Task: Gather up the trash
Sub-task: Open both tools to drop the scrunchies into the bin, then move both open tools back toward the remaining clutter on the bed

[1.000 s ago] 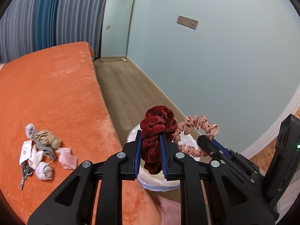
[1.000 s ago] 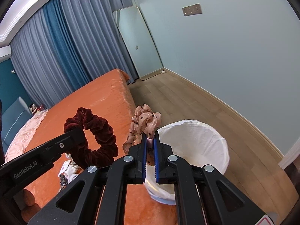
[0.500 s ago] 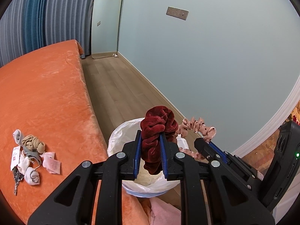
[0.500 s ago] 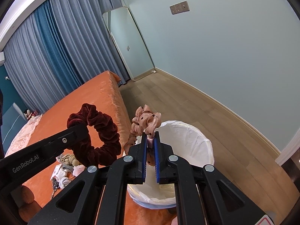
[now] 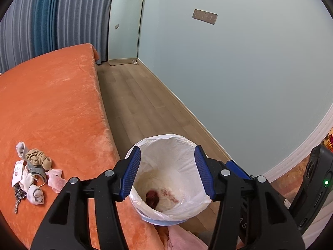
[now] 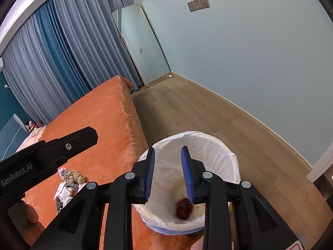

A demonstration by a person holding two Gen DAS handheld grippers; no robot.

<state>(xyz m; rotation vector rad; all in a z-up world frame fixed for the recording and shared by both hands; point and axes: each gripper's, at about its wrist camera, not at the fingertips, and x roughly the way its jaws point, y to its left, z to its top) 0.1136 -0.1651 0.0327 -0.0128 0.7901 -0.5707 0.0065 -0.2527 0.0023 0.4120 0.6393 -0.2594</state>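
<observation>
A white-lined trash bin [image 5: 164,139] [image 6: 210,140] stands on the floor beside the orange bed. At its bottom lie the dark red scrunchie [image 5: 152,196] [image 6: 183,207] and the pink dotted scrunchie [image 5: 169,192]. My left gripper [image 5: 166,166] hangs over the bin, its jaws opening with nothing between them. My right gripper [image 6: 168,168] is also above the bin, jaws opening and empty. The left gripper's black finger [image 6: 81,137] shows at the left of the right wrist view. A pile of socks, paper scraps and keys [image 5: 33,175] [image 6: 69,179] lies on the bed.
The orange bed [image 5: 52,104] [image 6: 100,114] fills the left side. Wooden floor [image 5: 141,100] runs between bed and pale wall to a leaning mirror [image 5: 124,20]. Blue-grey curtains [image 6: 52,52] hang behind the bed. A pink cloth [image 5: 183,239] lies by the bin's base.
Both grippers have opened and let go of their scrunchies, which have dropped to the bottom of the bin. The left gripper first moved over the bin.
</observation>
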